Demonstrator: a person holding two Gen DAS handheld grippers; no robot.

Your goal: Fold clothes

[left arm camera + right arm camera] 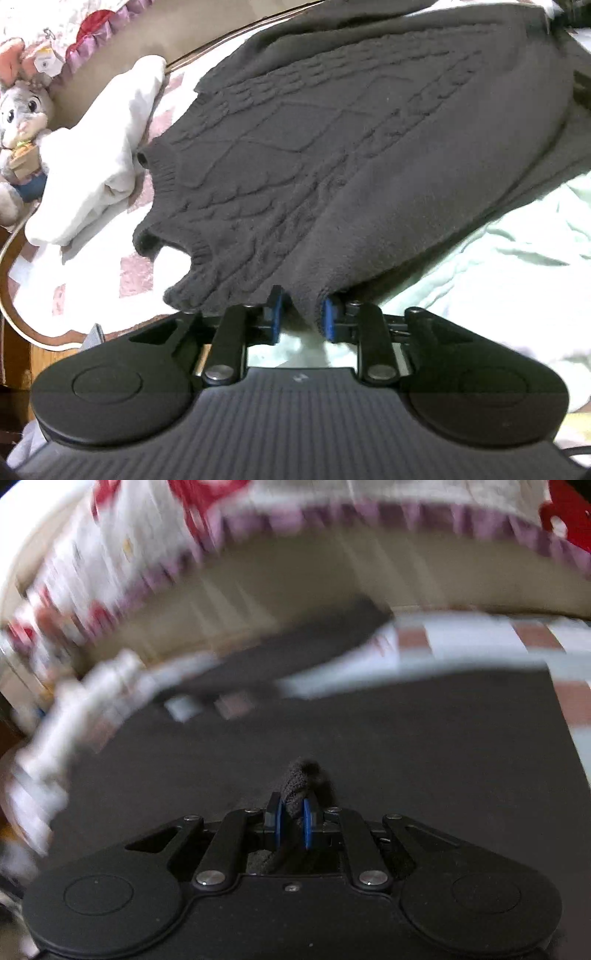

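On the bed (498,258), a dark cable-knit sweater (332,147) is lying spread across a pale sheet, collar toward a white garment (92,147) and a plush toy (22,122) at the far side.

Left tongs (301,319): jaws standing narrowly apart, a fold of sweater edge hanging between the blue pads. The right-hand pad is touching knit; the left-hand one is showing a gap. Not reading as a firm pinch.

Right tongs (293,821): jaws nearly closed, pinching a small tuft of sweater (332,738) that is poking up between the pads. This view is heavily motion-blurred, so background detail is unreliable.

Risks, as judged:
- Left side is looking loose; the thick knit could be slipping free if lifted, leaving only one corner carried and the fold skewing.
- Right hold is taking only a small tuft; the sweater's weight may be pulling it out or stretching the knit.
- Fast swinging could be dragging the sheet or bunching fabric.
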